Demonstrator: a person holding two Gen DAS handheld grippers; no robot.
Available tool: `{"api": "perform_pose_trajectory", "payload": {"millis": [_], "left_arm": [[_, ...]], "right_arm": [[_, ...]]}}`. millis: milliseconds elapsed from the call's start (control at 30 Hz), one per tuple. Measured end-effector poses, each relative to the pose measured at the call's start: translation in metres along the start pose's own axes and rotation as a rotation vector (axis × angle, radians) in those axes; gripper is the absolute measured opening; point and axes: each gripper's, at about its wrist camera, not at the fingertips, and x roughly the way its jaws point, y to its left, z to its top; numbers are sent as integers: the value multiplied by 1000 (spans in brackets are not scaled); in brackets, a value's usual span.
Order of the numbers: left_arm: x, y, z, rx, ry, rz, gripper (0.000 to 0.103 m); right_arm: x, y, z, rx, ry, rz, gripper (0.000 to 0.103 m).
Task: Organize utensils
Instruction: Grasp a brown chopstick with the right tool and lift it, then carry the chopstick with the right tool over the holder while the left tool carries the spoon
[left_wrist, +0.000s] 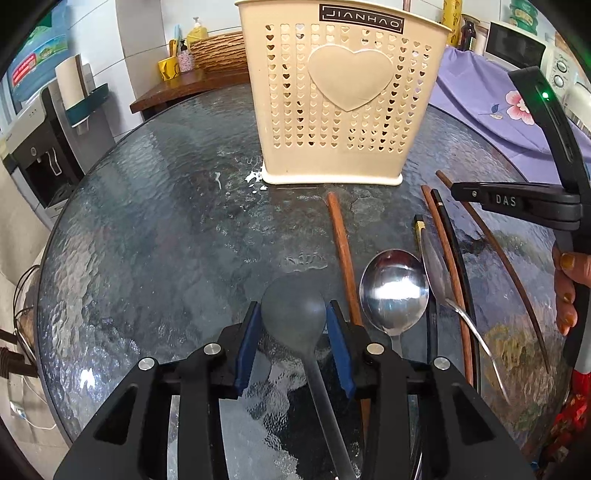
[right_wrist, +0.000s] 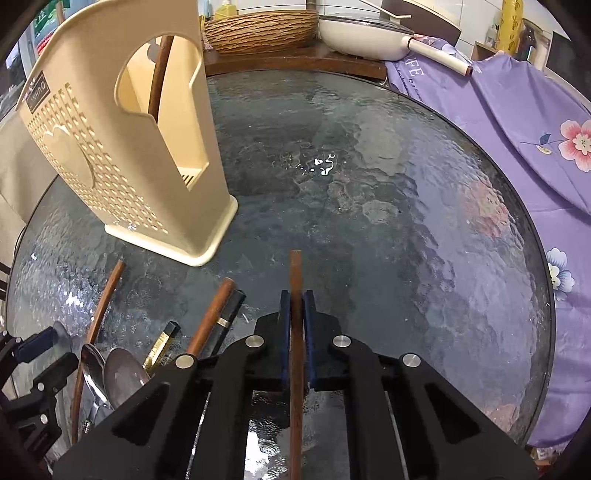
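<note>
"JIANHAO" in pale letters on a dark label near the top rim of the cream utensil holder (left_wrist: 340, 99). "DAS" in white on the black arm of the right gripper (left_wrist: 517, 201). "IFE" readable on the purple cloth (right_wrist: 517, 122); smaller print beneath too small to read. Characters on the yellow bottle (left_wrist: 452, 16) illegible.
</note>
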Motion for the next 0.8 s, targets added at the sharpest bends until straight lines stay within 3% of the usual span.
{"api": "perform_pose_trajectory", "payload": {"millis": [400,567,800], "left_arm": [[5,-1,9,7,4,0,35],[5,0,9,2,1,-6,35],[-28,2,15,-2,-117,-53,35]], "right_arm": [[0,0,-2,-5,2,-3,8],[-12,1,-5,-8,-45,-5,8],[-54,4,-9,-25,-172,64,8]]}}
